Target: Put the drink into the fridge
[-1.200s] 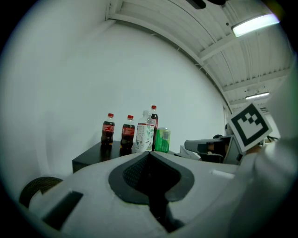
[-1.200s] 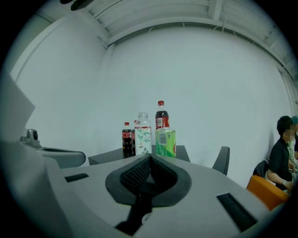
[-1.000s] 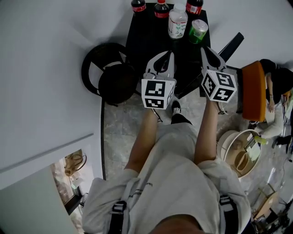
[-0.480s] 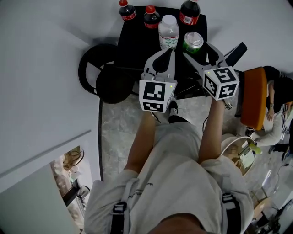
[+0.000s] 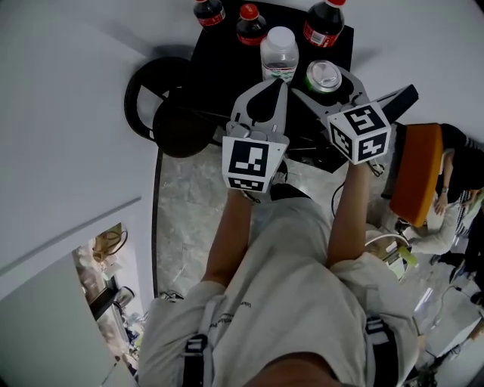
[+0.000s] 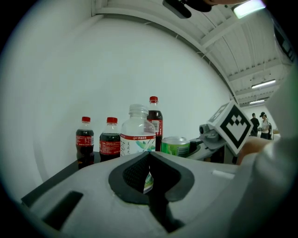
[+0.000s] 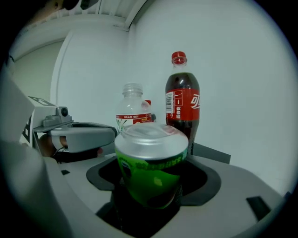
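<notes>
A green can [image 5: 325, 75] stands on the black table [image 5: 219, 72] in front of a clear water bottle [image 5: 279, 51]. Three cola bottles stand behind, the largest [image 5: 323, 21] at the right. My right gripper [image 5: 319, 80] is open. Its jaws have just been opening, and the green can [image 7: 151, 162] stands between them with the pads on either side. To its left my left gripper [image 5: 281, 85] is shut and empty, its tips pointing at the water bottle [image 6: 137, 135].
A round black stool [image 5: 170, 113] stands left of the table against the white wall. An orange chair [image 5: 416, 174] and a seated person [image 5: 457, 159] are at the right. The table's front edge is under both grippers.
Both grippers have moved forward over the table. The right gripper's jaws, shut a second ago, have spread and now straddle the green can.
</notes>
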`<state>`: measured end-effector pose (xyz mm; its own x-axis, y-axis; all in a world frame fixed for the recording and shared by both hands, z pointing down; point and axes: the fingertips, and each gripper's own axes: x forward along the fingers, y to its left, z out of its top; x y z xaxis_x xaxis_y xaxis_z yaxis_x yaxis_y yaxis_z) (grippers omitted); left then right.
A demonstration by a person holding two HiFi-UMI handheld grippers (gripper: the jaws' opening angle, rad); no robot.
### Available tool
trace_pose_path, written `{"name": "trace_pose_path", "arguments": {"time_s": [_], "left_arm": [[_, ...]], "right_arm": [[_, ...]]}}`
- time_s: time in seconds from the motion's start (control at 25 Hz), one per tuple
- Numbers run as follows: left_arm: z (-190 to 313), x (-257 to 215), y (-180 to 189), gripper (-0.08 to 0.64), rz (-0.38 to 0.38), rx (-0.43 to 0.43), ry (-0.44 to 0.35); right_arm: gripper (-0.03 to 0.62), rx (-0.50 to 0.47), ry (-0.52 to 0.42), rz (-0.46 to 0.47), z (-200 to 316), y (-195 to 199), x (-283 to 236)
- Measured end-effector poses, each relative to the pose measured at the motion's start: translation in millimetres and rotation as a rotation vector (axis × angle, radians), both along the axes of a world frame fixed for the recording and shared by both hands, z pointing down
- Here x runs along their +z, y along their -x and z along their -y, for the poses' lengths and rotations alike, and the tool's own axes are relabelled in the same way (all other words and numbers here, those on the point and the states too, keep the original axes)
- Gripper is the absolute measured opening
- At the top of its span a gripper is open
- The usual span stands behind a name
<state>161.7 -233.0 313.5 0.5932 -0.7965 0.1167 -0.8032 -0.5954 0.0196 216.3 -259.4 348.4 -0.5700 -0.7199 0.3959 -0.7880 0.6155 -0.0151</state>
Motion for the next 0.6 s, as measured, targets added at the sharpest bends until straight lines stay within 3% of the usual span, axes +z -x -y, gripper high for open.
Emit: {"name": "trace_pose_path", "arguments": {"time_s": [0.28,0.6], "left_arm": [[2.7,6.7,6.6,0.009,-0.004,-0.032,0.018],[-7.7,12.4,17.2,0.009,-0.022,0.000,0.025]], "right_arm": [[0.337,-0.001,-0.006,-0.012,2.5,0.3,-0.3],[0.336,0.131,-0.065,-0.044,-9.6,-9.9,-8.4]]}}
